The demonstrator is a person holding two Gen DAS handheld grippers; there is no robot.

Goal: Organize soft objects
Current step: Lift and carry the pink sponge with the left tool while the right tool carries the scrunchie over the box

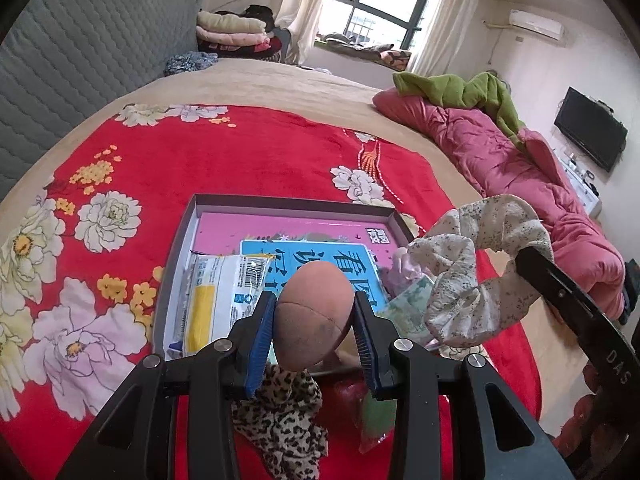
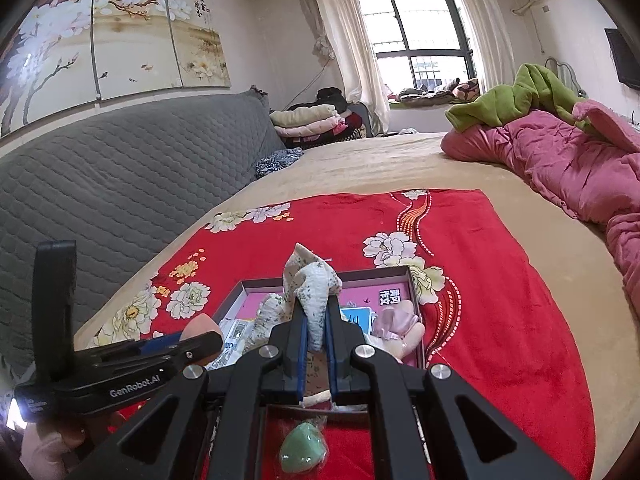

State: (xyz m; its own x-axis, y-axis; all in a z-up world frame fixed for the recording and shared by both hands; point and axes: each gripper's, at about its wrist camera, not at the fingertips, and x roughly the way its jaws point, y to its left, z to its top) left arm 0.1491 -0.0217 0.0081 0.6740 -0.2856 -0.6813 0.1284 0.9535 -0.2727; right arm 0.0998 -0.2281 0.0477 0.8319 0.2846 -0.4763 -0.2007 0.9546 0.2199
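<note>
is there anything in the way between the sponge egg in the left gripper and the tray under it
No barrier shows. The left gripper holds the brown sponge egg above the grey tray. But the tray floor directly below already holds a white packet and a blue book.

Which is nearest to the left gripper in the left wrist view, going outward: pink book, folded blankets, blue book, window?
From the left gripper, which is shut on a brown foam ball:
1. Blue book, in the tray just beyond the ball.
2. Pink book, under the blue one, reaching further back.
3. Folded blankets, past the bed's far end, left.
4. Window, in the far wall.
</note>
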